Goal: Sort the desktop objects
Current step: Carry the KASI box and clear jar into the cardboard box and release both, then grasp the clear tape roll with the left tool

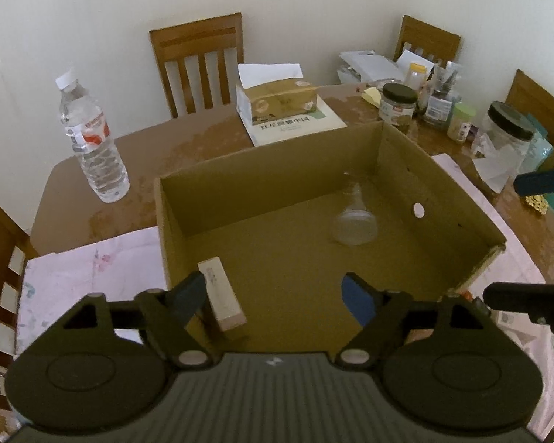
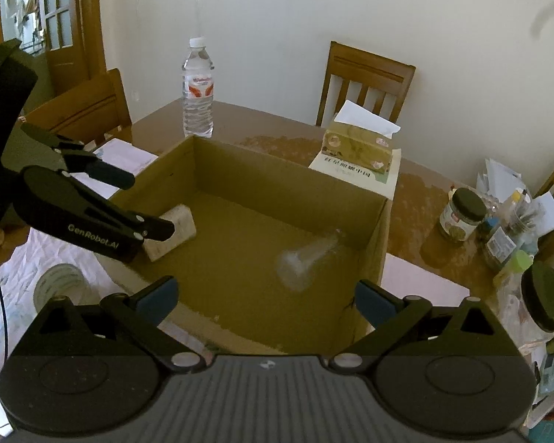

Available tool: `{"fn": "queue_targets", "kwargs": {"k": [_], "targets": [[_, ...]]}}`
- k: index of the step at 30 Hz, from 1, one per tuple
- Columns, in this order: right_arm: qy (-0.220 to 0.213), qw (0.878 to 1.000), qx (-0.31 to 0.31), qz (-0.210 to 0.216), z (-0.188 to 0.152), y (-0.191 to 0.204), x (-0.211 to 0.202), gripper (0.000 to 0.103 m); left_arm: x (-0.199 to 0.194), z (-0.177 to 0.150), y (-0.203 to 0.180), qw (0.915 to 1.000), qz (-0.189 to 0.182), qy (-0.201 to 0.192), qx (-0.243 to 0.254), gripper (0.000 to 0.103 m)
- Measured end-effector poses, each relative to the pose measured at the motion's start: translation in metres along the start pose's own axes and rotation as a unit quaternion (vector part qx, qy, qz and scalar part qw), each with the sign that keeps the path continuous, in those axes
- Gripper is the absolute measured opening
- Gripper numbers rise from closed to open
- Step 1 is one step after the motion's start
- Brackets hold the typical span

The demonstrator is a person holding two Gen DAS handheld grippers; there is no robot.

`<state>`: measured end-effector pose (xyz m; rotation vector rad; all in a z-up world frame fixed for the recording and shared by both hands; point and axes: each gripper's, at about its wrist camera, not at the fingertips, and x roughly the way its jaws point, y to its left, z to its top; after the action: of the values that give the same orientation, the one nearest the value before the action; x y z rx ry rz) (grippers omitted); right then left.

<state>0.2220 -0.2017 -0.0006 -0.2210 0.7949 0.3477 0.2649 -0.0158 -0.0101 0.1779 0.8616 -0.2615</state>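
Observation:
An open cardboard box [image 1: 443, 184] [image 2: 291, 184] stands on the table. Inside lie a clear glass flask [image 1: 354, 221] [image 2: 306, 258] and a small white carton [image 1: 221, 295] [image 2: 173, 230]. My left gripper [image 1: 273, 295] is open above the box's near left corner, with the carton just beside its left finger. In the right wrist view the left gripper [image 2: 144, 203] hovers by the carton. My right gripper [image 2: 266, 299] is open and empty above the box's near wall.
A water bottle [image 1: 92, 136] [image 2: 198, 88] stands left of the box. A tissue box [image 1: 277, 99] [image 2: 358, 147] sits on a booklet behind it. Jars and clutter [image 1: 399, 103] [image 2: 461, 214] crowd the right. A tape roll [image 2: 61, 284] lies on the pale cloth. Wooden chairs surround the table.

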Motion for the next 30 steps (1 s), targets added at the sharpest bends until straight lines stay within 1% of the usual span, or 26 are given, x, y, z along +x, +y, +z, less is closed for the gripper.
{"fn": "queue_targets", "kwargs": {"k": [9,16,24,28,30], "targets": [[0.002,1.000,-0.003,0.004,-0.012,0.016,-0.013,0.103,-0.032,-0.021,0.016,1.0000,0.004,-0.002,0.002,0.089],[0.004,1.000,-0.006,0.010,-0.023,0.034,-0.024,0.103,-0.050,-0.053,0.026,0.9999,0.009,0.003,0.002,0.093],[0.012,1.000,-0.003,0.018,-0.041,0.057,-0.030,0.103,-0.049,-0.095,0.035,0.9996,0.014,0.022,-0.011,0.093],[0.012,1.000,-0.009,0.026,-0.056,0.069,-0.032,0.103,-0.045,-0.111,0.037,0.9992,0.013,0.032,-0.021,0.093],[0.018,0.999,-0.011,0.031,-0.064,0.075,-0.032,0.103,-0.044,-0.118,0.037,0.9991,0.016,0.034,-0.018,0.093]]}}
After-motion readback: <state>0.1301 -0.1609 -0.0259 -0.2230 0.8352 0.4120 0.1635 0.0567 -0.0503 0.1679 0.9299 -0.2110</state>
